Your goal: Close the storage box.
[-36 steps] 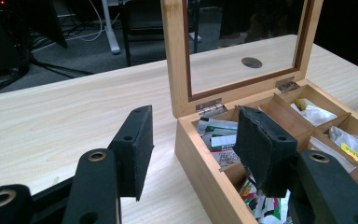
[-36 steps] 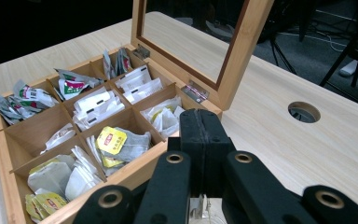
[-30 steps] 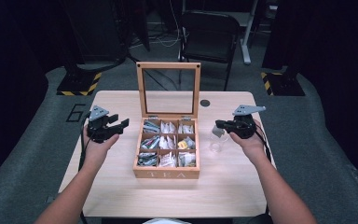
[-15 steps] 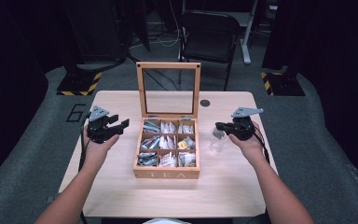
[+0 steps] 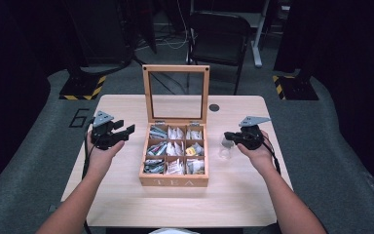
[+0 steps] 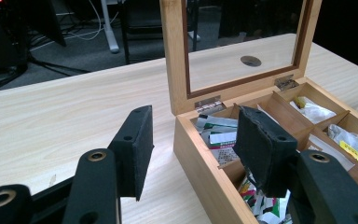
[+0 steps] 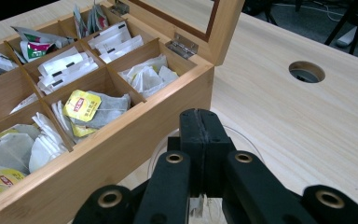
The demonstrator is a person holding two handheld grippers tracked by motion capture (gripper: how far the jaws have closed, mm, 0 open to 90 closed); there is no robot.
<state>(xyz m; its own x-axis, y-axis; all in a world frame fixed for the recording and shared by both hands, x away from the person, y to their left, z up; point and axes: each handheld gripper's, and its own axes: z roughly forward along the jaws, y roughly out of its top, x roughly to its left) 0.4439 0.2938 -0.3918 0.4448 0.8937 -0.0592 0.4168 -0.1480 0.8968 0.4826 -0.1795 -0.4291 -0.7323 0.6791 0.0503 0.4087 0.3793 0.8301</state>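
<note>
Your left gripper (image 5: pixel 121 132) hovers with jaws spread wide left of the open wooden tea box (image 5: pixel 174 180) mid-table, while your right gripper (image 5: pixel 230 136) is pressed closed over a clear glass (image 5: pixel 224 148) beside its right wall

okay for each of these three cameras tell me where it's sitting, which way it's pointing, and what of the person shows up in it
High view: above the person's side, looking forward and down on the table; both forearms enter from below.
Left gripper view: rides the left tool, facing the tea box; its open black jaws show.
Right gripper view: rides the right tool, facing the box's far side and a clear glass; its jaws show pressed together.
All three share the tea box.
</note>
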